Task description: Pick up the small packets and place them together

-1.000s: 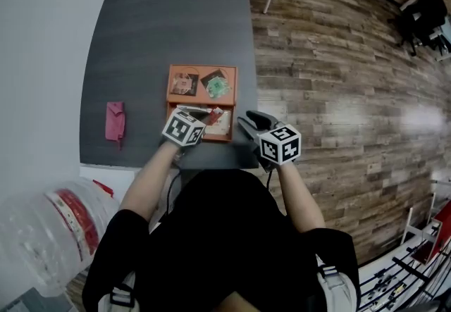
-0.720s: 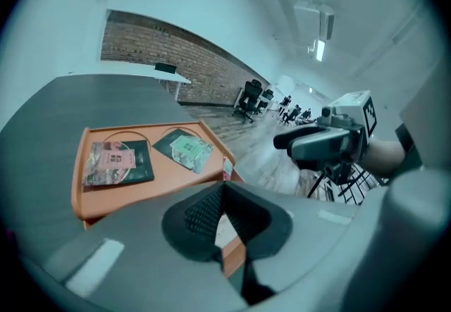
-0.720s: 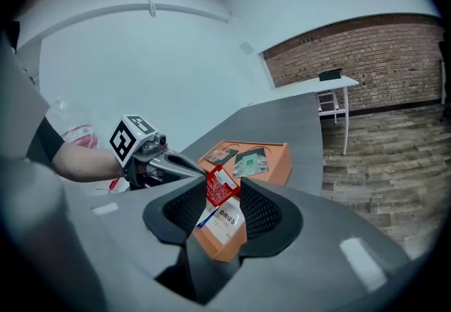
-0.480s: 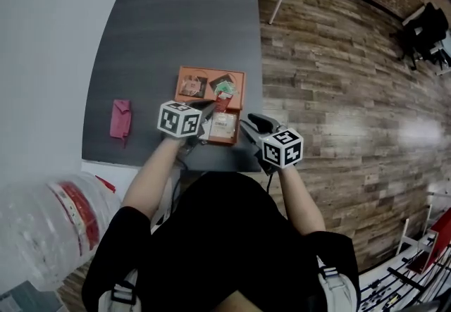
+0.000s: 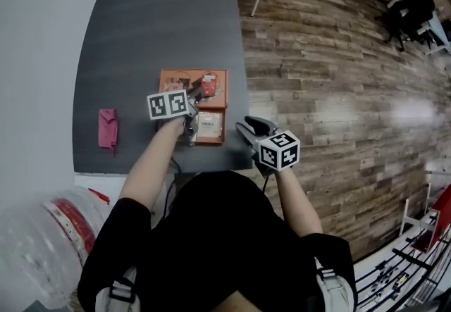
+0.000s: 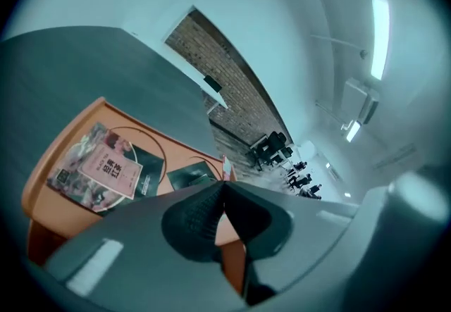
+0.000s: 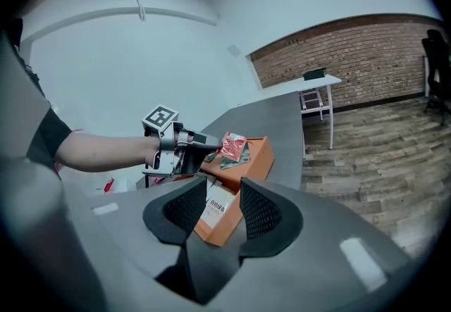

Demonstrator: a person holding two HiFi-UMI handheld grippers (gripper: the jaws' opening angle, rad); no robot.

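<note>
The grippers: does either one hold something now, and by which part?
The left gripper pinches a red packet by one edge, above the orange tray. The right gripper is open and holds nothing.

Light: ceiling strips point(image 6: 378, 36) are lighting the room evenly.
Glare: a pale sheen is lying across the wooden floor point(image 5: 412, 112).
Edges: both gripper views are bending and darkening toward round rims.
Focus: the left claw point(image 6: 224, 184) is looming soft.
</note>
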